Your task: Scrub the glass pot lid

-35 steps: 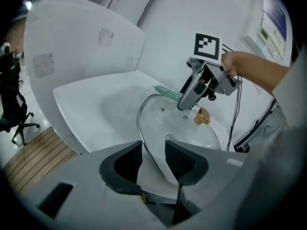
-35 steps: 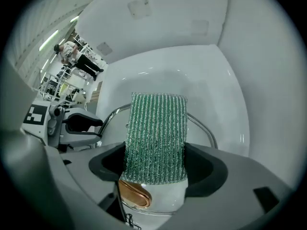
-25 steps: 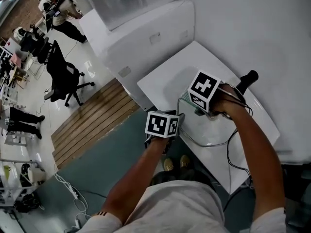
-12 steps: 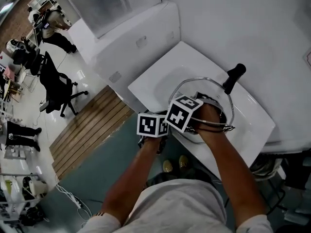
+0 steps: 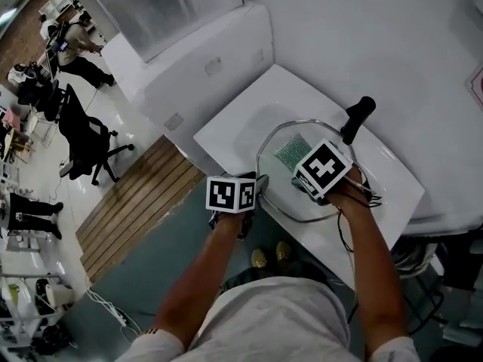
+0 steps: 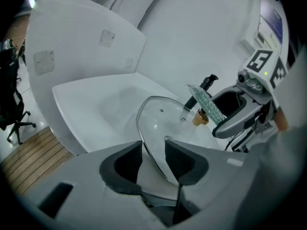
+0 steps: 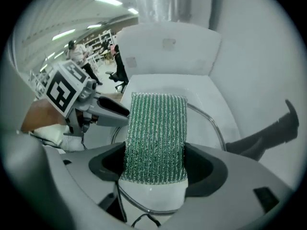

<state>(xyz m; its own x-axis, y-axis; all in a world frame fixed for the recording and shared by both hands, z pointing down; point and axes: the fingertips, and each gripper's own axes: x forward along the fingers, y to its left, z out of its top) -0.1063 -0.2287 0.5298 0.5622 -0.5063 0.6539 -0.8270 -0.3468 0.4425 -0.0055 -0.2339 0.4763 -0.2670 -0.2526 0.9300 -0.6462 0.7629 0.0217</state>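
The glass pot lid [image 5: 302,194] with its metal rim lies tilted over the white basin [image 5: 234,130]. My left gripper [image 5: 260,183] is shut on the lid's near rim; in the left gripper view the rim [image 6: 144,138] runs between the dark pads of that gripper [image 6: 153,159]. My right gripper [image 5: 303,164] is shut on a green scrub pad [image 5: 290,151], which rests on the glass. In the right gripper view the pad [image 7: 156,133] fills the gap of the right gripper [image 7: 156,164], with the lid's rim [image 7: 216,128] behind it.
A black handle [image 5: 357,119] stands at the basin's far side, close to the right gripper. A white cabinet [image 5: 196,59] stands behind the basin. Wooden slats [image 5: 136,194] and an office chair [image 5: 87,127] are at the left, with people far off.
The right gripper with the green pad has slid back to the right across the lid after sweeping left. The left gripper has kept its hold on the rim.
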